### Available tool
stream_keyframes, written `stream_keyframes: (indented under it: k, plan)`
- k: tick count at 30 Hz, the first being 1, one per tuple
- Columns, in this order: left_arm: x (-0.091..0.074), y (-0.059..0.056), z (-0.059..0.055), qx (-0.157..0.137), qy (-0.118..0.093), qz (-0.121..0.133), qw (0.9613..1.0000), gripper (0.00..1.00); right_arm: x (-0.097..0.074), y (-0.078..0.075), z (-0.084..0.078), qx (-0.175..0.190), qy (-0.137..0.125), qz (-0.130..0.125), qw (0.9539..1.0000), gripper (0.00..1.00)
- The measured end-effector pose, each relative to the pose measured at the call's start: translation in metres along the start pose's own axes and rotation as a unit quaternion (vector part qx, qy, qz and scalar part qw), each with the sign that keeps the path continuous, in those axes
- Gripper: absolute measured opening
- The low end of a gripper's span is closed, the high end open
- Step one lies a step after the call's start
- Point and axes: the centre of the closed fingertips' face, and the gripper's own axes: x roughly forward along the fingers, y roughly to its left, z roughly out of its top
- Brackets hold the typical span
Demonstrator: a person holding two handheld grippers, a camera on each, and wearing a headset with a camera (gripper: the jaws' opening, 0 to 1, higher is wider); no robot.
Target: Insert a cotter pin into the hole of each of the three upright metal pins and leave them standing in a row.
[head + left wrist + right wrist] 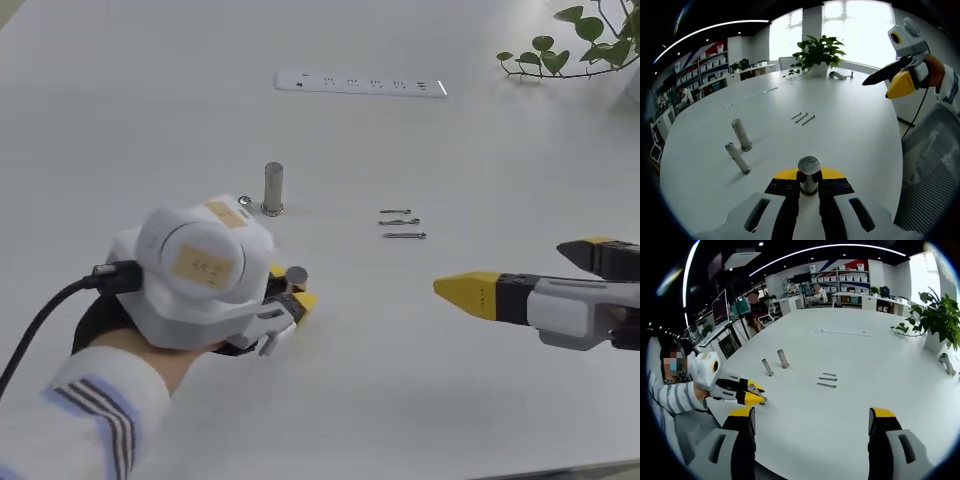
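Status: 0 of 3 done, none of the pins has a cotter in it as far as I can see. All three cotter pins [401,223] lie loose on the table [420,390], side by side and untouched. Taking them as the reference, the first standing pin [741,134] and the second standing pin [736,156] are upright on the left gripper's side of the cotters. They're close to each other and well apart from the cotters, and their holes are too small to make out. The left gripper [292,288] is further out on that same side, jaws closed on the third pin [809,171] and holding it roughly upright. I can't tell whether its base touches the table. The right gripper [811,415] is on the opposite side of the cotters, clear of them, jaws spread wide with nothing in them. My read is that the third pin first has to be stood beside the other two. After that come all three cotter pick-ups and insertions, then a check that the row is standing.
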Motion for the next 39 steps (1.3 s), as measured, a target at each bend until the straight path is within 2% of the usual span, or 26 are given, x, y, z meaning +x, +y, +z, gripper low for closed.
stream_keyframes:
  k: [9,13,17,19,28,33,35,39]
  plan:
    - [0.005,-0.001,-0.006,0.005,0.009,0.002,0.9999,0.1,0.0,0.001,0.0,-0.002,0.002,0.002,1.0,0.93]
    - [0.005,0.0,-0.006,-0.003,0.002,0.006,1.0,0.1,0.0,0.001,0.0,-0.001,0.002,0.001,1.0,0.92]
    - [0.006,0.001,-0.005,0.001,-0.002,0.006,1.0,0.1,0.001,-0.002,0.0,0.001,0.002,0.002,1.0,0.92]
    - [0.006,0.001,-0.005,-0.009,-0.005,0.004,0.9999,0.1,0.001,-0.001,0.0,0.0,0.002,0.004,1.0,0.92]
    - [0.003,0.0,-0.003,0.021,-0.006,-0.001,0.9998,0.1,0.0,0.0,0.001,-0.005,0.0,0.005,1.0,0.93]
    - [-0.009,0.0,0.005,0.033,-0.022,-0.013,0.9991,0.11,0.0,0.002,0.001,-0.005,-0.001,0.008,1.0,0.92]
    - [-0.016,0.001,0.009,0.025,-0.032,-0.023,0.9989,0.15,0.0,0.003,0.002,-0.007,-0.001,0.009,0.9999,0.92]
    - [-0.035,0.006,0.013,0.02,-0.048,-0.028,0.9982,0.33,0.001,0.005,0.005,-0.01,-0.004,0.013,0.9999,0.92]
